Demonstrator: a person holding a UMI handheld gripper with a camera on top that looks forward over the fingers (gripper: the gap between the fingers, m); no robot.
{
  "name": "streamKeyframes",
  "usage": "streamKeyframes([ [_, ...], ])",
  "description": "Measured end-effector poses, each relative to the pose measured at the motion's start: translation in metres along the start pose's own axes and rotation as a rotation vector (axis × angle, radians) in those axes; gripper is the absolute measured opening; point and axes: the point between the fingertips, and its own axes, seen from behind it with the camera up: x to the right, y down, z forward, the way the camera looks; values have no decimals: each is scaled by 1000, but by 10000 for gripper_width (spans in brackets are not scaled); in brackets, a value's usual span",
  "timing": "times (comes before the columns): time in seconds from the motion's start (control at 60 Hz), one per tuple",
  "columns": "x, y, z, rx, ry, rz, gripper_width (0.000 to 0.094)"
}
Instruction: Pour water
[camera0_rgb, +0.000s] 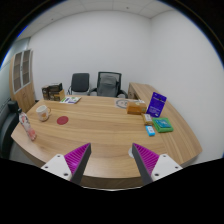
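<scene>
My gripper (111, 150) hovers over the near edge of a long wooden table (100, 130), open, with only bare tabletop between its magenta pads (75, 158). Far ahead to the left stand a small pale container (28, 127) and a pinkish one (43, 112), too small to tell which holds water. A small red round thing (63, 120) lies near them. All of these are well beyond the fingertips.
On the right side of the table stand a purple box (157, 102), a green item (161, 125) and a brown box (136, 108). A clear bowl (122, 102) and papers (72, 99) lie at the far end. Two office chairs (106, 82) stand behind; a cabinet (22, 75) is at left.
</scene>
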Motion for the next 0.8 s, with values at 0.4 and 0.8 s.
streamKeyframes([
  [0.4, -113, 58, -2, -73, -43, -31, 861],
  [0.8, -370, 67, 18, 9, -104, 14, 860],
])
